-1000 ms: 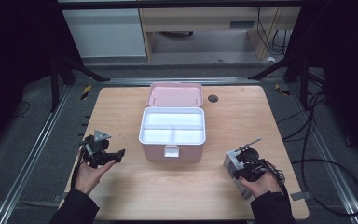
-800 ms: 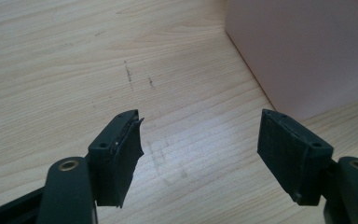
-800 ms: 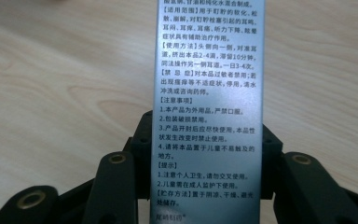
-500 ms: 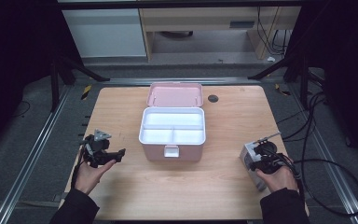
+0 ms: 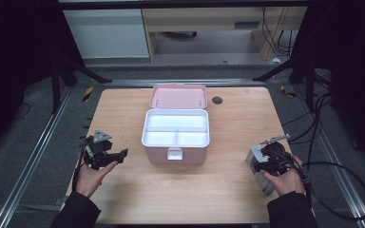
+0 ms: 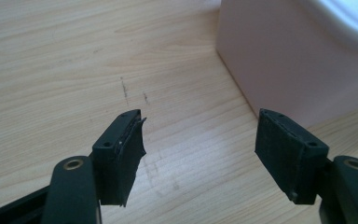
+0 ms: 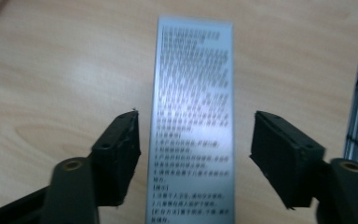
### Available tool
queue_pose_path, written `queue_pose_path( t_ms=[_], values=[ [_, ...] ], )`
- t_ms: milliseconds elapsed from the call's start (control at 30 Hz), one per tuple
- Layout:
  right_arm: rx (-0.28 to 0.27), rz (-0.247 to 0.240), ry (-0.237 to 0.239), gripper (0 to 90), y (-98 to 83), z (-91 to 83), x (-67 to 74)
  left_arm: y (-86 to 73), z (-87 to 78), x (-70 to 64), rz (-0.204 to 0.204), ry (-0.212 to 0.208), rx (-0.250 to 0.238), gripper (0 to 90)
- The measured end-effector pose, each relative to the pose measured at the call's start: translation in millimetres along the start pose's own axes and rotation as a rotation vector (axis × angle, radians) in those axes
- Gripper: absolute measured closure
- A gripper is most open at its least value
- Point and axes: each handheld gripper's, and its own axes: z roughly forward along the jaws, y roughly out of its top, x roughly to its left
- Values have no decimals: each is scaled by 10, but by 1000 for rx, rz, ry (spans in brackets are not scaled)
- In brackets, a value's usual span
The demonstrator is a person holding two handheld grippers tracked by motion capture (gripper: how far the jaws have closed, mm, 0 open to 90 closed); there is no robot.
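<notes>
Lying flat on the table (image 5: 123, 104), silver box (image 7: 193, 121) sits untouched between right gripper (image 7: 196, 158) jaws just opened wide; left gripper (image 6: 200, 154) wide open, empty, beside pink case (image 5: 176, 154).

The high view looks forward and down from afar on the open pink plastic storage box (image 5: 176, 128), whose side wall (image 6: 279, 60) the close, table-skimming left gripper view shares.

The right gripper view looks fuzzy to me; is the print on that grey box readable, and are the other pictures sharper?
Right gripper view: grey box soft, print unreadable. Left gripper view: table grain crisp. High view: table bright, surroundings dark.
</notes>
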Motion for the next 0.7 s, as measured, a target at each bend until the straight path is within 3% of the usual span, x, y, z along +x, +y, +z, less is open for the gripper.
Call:
queue_pose_path(
  t_ms=[300, 533, 700],
  values=[
    [-307, 24, 4, 248, 204, -344, 46, 216, -196, -80, 9, -36, -82, 356],
    [-383, -16, 106, 212, 567, -471, 261, 530, -282, -150, 13, -65, -164, 386],
    [-446, -30, 177, 254, 801, -487, 440, 671, -166, -235, 21, -67, -166, 400]
  ],
)
